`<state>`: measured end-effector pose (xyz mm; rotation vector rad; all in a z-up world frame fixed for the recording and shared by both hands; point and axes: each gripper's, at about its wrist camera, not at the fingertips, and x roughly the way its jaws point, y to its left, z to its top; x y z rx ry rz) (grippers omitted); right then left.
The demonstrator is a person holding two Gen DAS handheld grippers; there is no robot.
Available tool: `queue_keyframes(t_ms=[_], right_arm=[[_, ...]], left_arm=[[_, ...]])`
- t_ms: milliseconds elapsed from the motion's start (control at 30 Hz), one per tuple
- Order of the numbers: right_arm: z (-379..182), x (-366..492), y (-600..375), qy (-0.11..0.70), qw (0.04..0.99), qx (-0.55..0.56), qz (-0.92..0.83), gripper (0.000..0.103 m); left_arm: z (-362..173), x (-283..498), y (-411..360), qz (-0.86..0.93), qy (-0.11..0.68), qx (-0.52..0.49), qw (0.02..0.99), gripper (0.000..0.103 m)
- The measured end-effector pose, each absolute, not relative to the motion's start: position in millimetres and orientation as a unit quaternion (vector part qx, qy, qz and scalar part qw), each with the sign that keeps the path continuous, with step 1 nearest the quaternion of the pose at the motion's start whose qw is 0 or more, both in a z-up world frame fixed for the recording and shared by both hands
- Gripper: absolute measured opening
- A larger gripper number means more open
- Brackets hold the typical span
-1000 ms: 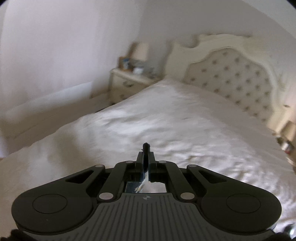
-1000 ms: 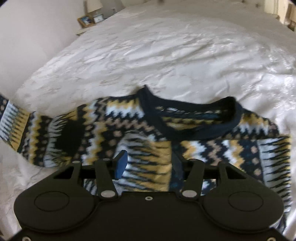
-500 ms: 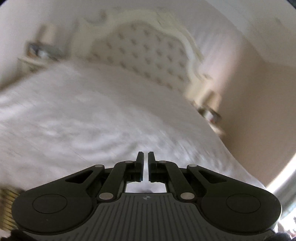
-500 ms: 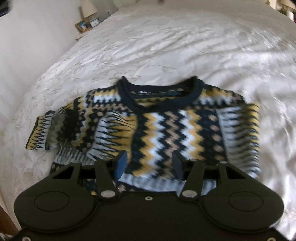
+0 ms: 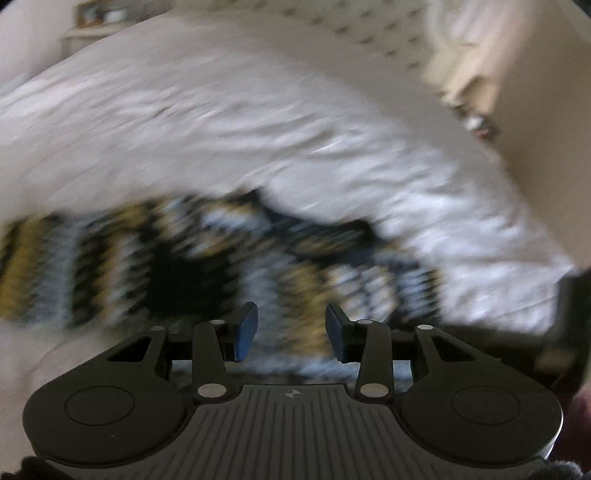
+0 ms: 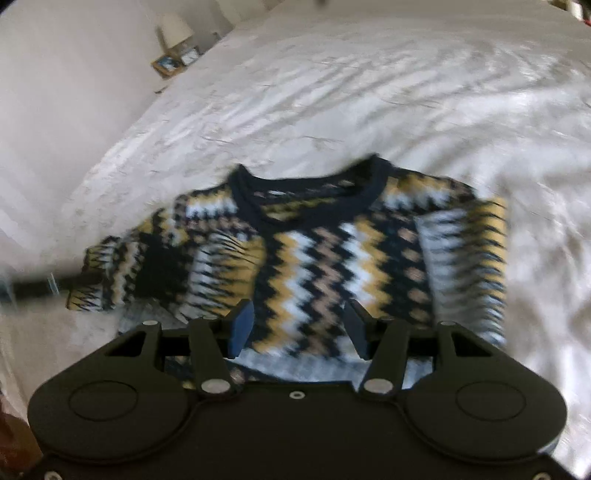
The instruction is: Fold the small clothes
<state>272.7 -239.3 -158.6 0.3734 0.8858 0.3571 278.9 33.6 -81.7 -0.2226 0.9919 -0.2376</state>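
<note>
A small knitted sweater with navy, yellow, white and tan zigzags lies flat on the white bed, collar away from me. Its left sleeve is folded in over the body. My right gripper is open and empty, just above the sweater's lower hem. In the left wrist view the sweater is blurred by motion. My left gripper is open and empty above the sweater's near edge. A dark part of the left tool shows at the sweater's left cuff in the right wrist view.
White crumpled bedspread spreads all around the sweater. A nightstand with a lamp and picture frames stands at the bed's far left. A tufted headboard is at the far end, with a wall on the right.
My left gripper has swung down from facing the headboard toward the sweater and has opened its jaws. The left sleeve has been folded in and let go. The right gripper has pulled back a little.
</note>
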Motion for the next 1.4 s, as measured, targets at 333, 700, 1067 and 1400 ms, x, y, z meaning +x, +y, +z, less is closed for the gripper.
queue_keyframes(t_ms=[333,700,1067,1400], right_arm=[[-144,324,-129,0.419,0.844,0.178,0.284,0.061],[-195,358,-69,0.484,0.812,0.202,0.255,0.062],[-157,351,-65,0.455,0.818,0.206,0.287,0.015],[-10,325,-155,0.297,0.858,0.249,0.337,0.014]], left_arm=[[-101,244,129,-0.021,0.514,-0.133,0.847,0.039],[-101,249,182,-0.01,0.508,-0.126,0.852,0.039],[-98,241,185,-0.001,0.503,-0.14,0.853,0.039],[-83,241,137,-0.035,0.488,-0.14,0.861,0.039]])
